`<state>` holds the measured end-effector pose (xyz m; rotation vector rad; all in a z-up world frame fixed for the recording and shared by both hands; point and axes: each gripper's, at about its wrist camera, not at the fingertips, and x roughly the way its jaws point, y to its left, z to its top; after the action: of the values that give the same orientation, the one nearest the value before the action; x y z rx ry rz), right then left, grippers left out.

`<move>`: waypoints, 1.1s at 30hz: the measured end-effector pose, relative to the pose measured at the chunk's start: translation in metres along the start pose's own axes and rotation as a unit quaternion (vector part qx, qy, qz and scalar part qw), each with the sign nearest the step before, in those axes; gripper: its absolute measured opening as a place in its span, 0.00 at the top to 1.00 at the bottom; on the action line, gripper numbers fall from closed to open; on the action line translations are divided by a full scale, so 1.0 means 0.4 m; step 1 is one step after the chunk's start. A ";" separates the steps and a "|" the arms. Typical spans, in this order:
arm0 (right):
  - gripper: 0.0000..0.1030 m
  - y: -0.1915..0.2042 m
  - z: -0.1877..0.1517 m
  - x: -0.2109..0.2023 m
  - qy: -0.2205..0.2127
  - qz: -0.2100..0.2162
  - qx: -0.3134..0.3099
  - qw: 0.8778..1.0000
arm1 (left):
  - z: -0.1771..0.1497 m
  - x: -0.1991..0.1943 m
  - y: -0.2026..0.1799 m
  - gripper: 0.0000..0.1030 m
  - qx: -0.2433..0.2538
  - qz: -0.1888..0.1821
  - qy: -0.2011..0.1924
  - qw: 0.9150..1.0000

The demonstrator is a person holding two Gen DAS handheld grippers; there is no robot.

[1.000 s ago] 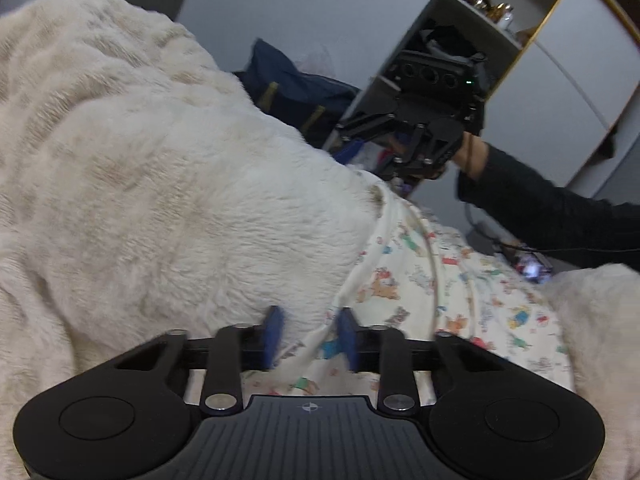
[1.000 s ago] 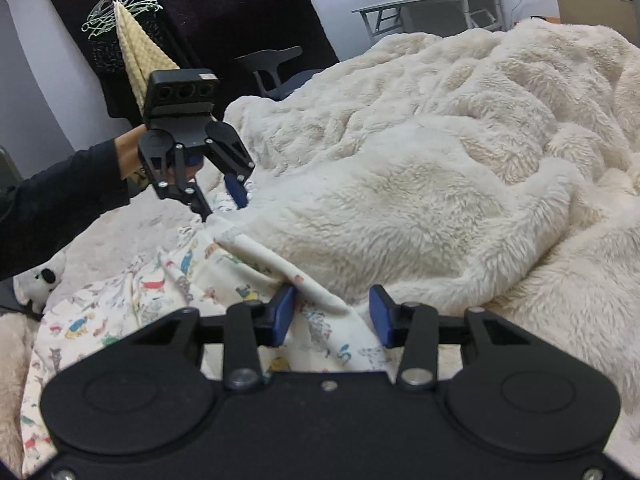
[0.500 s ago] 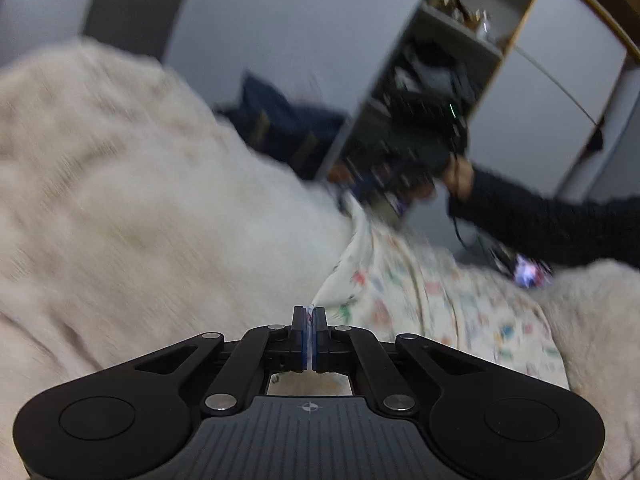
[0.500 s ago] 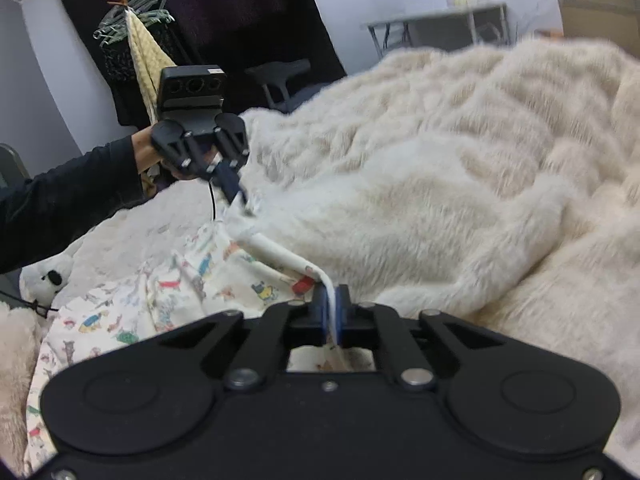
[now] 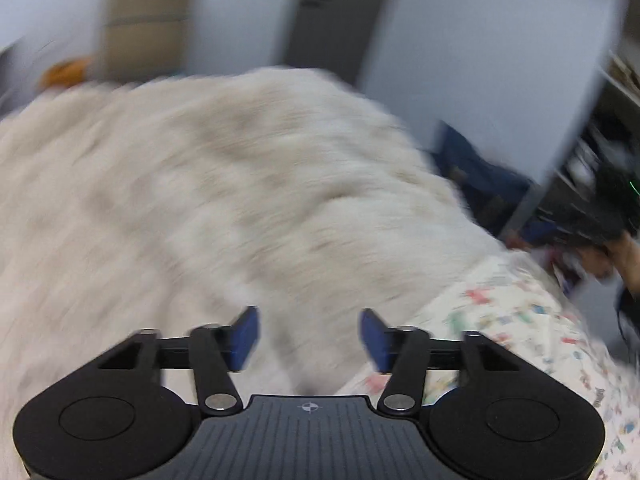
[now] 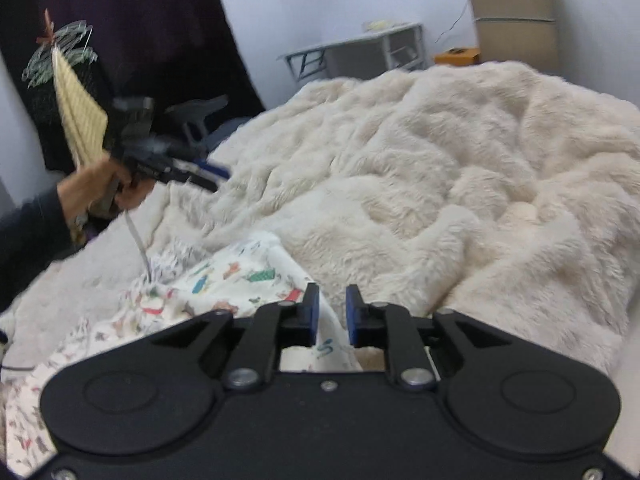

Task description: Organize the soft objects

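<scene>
A cream fluffy blanket (image 6: 440, 184) lies heaped over the bed, and it fills the blurred left wrist view (image 5: 224, 200). A white cloth printed with small coloured figures (image 6: 224, 280) lies crumpled at its near edge, also seen low on the right (image 5: 504, 312). My right gripper (image 6: 333, 312) has its jaws opening a little; the cloth's white hem runs up between them with a gap beside it. My left gripper (image 5: 310, 334) is opening wide over the blanket with nothing between its jaws. A hand holds the left gripper (image 6: 192, 172) off the cloth.
A dark curtain, a rack of hangers with a yellow towel (image 6: 76, 124), a dark chair (image 6: 200, 116) and a grey desk (image 6: 360, 52) stand behind the bed. Cardboard boxes (image 6: 516, 20) stand at the back right. A shelf unit (image 5: 592, 152) and a blue bag (image 5: 476, 176) lie to the right.
Half a second ago both grippers were shut on the printed cloth's hem. The left one has let go and swung away over the blanket, open. The right jaws have parted and the hem has sagged.
</scene>
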<state>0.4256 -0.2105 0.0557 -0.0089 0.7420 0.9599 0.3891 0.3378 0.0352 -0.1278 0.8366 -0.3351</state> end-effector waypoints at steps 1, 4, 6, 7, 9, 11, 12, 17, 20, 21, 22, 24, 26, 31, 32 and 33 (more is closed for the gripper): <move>0.77 -0.005 -0.007 -0.027 -0.008 -0.007 0.007 1.000 | -0.033 -0.024 0.054 0.37 -0.026 0.029 0.007 0.999; 0.59 -0.017 -0.056 -0.110 -0.015 -0.043 0.015 0.999 | -0.166 -0.083 0.213 0.35 -0.113 0.118 0.057 0.985; 0.46 -0.021 -0.107 -0.164 -0.014 -0.070 0.031 0.997 | -0.255 -0.109 0.292 0.34 -0.160 0.144 0.081 0.973; 0.44 -0.023 -0.138 -0.190 -0.011 -0.084 0.046 0.995 | -0.306 -0.118 0.327 0.34 -0.186 0.147 0.086 0.968; 0.41 -0.029 -0.207 -0.242 -0.005 -0.112 0.080 0.990 | -0.369 -0.117 0.357 0.32 -0.221 0.134 0.079 0.963; 0.41 -0.035 -0.290 -0.286 0.001 -0.135 0.119 0.984 | -0.431 -0.104 0.374 0.33 -0.255 0.113 0.061 0.958; 0.41 -0.036 -0.326 -0.304 0.002 -0.145 0.135 0.980 | -0.445 -0.092 0.366 0.43 -0.253 0.099 0.050 0.961; 0.41 -0.046 -0.541 -0.387 -0.023 -0.160 0.238 0.958 | -0.415 -0.081 0.290 0.99 -0.167 0.127 -0.020 0.977; 0.42 -0.049 -0.632 -0.420 -0.065 -0.155 0.288 0.943 | -0.319 -0.120 0.270 0.99 -0.153 0.296 -0.087 0.939; 0.42 -0.049 -0.660 -0.428 -0.079 -0.155 0.304 0.937 | -0.301 -0.123 0.268 0.98 -0.160 0.323 -0.094 0.928; 0.42 -0.049 -0.680 -0.431 -0.089 -0.154 0.315 0.932 | -0.283 -0.114 0.258 0.92 -0.157 0.344 -0.084 0.922; 0.42 -0.043 -0.707 -0.430 -0.102 -0.147 0.328 0.928 | -0.249 -0.080 0.216 0.74 -0.130 0.406 -0.044 0.904; 0.42 -0.036 -0.714 -0.428 -0.107 -0.142 0.328 0.928 | -0.249 -0.080 0.152 0.59 -0.107 0.433 -0.031 0.895; 0.41 0.028 -0.709 -0.459 -0.123 -0.119 0.293 0.941 | -0.266 -0.179 -0.020 0.39 -0.102 0.381 -0.082 0.915; 0.41 0.042 -0.706 -0.465 -0.125 -0.118 0.286 0.943 | -0.265 -0.209 -0.073 0.37 -0.099 0.372 -0.098 0.918; 0.37 0.057 -0.702 -0.470 -0.128 -0.118 0.279 0.944 | -0.276 -0.246 -0.138 0.33 -0.092 0.368 -0.116 0.918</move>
<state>0.1829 -0.4260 -0.0414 0.5059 0.7294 0.4847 0.2325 0.3218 0.0446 -0.0203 0.6234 0.4637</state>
